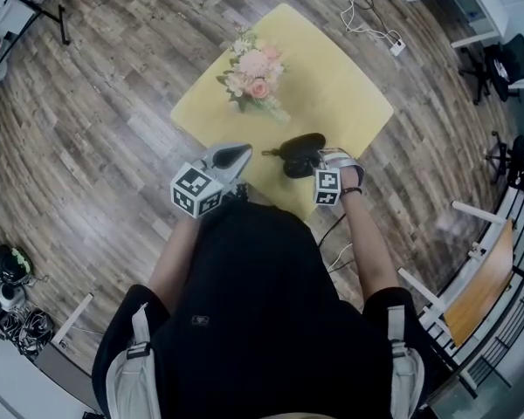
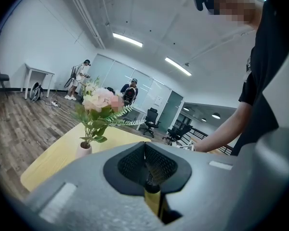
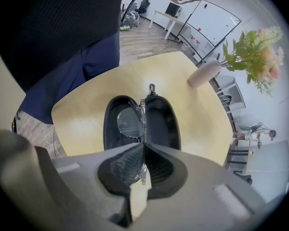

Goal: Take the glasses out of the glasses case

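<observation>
While the open black oval glasses case (image 3: 160, 124) lies on the yellow table (image 3: 82, 114), the right gripper (image 3: 143, 147) pinches the clear-framed glasses (image 3: 129, 122) resting inside that case; the left gripper (image 2: 145, 147), beside the case, is closed and empty.

The top (image 1: 262, 312) was black and short-sleeved. The left gripper (image 1: 243, 153) and right gripper (image 1: 325, 157) were grey, each bearing a black-and-white marker cube (image 1: 196, 190).

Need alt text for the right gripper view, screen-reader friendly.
The right gripper has its jaws closed on the clear-framed glasses, whose lens shows over the left half of the open black glasses case. The case lies on a yellow table, with a small vase of flowers at upper right.
</observation>
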Tool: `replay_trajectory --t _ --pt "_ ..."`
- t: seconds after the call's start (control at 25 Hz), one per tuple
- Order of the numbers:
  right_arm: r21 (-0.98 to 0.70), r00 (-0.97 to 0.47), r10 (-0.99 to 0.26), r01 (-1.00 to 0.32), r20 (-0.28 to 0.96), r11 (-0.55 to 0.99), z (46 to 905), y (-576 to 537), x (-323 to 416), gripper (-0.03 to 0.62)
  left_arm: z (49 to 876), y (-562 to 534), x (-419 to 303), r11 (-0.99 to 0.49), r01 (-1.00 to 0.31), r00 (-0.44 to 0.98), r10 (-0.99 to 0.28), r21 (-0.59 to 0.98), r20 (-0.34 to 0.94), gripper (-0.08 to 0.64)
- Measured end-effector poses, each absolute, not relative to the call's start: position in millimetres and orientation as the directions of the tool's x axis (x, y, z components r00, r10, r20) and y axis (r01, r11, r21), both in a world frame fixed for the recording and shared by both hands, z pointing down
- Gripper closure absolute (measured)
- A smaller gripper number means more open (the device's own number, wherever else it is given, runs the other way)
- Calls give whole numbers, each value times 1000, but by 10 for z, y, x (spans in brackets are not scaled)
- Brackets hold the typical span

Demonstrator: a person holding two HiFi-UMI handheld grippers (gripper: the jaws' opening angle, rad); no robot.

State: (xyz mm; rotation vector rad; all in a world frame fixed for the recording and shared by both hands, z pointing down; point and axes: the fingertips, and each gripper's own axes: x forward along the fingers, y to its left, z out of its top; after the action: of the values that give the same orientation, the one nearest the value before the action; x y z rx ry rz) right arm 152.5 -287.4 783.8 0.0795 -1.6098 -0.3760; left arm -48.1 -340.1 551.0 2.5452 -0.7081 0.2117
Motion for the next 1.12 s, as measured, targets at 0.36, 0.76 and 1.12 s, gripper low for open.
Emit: replay_trajectory --t 0.36,0.76,1.12 --pt "358 -110 -349 87 931 930 7582 -2841 1581 580 5395 -3250 -391 -752 -526 851 -461 398 253 549" --pt "390 -208 -403 -103 891 915 7260 -2691 1518 580 5367 -3010 -211 -745 -547 837 -476 381 272 549" --pt "371 -295 -447 -279 844 886 7025 -2585 1683 581 5281 -2774 93 -737 -576 816 -497 354 295 549"
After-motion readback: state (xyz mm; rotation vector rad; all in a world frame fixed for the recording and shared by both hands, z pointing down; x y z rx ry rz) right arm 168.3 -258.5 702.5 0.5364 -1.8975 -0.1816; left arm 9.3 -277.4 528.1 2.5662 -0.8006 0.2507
